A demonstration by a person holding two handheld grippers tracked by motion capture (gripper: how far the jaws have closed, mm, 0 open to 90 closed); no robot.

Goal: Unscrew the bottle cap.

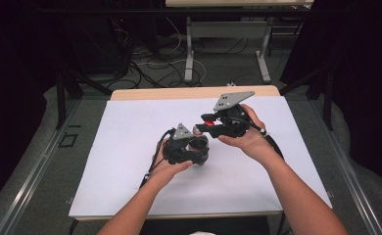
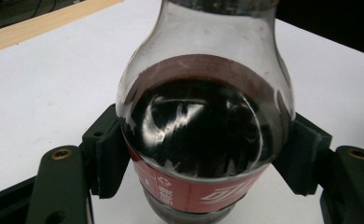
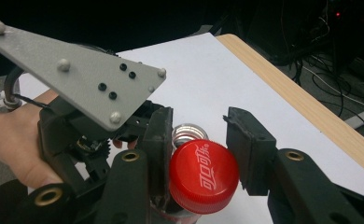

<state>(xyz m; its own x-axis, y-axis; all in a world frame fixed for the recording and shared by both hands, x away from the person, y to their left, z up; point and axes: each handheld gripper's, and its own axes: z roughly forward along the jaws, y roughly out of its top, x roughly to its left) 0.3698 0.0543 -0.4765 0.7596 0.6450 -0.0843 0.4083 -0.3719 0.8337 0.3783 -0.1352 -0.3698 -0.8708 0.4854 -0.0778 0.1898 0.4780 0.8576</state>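
White sheeting covers the bench (image 1: 130, 147), with cables on the floor beyond. Near its middle the left gripper (image 2: 203, 154) clamps the dark cola bottle (image 2: 203, 126) upright by its shoulder, above the red label. The right gripper (image 3: 201, 154) holds the red cap (image 3: 203, 177) between its jaws, just above the bottle's open mouth (image 3: 189, 133); the cap is off.
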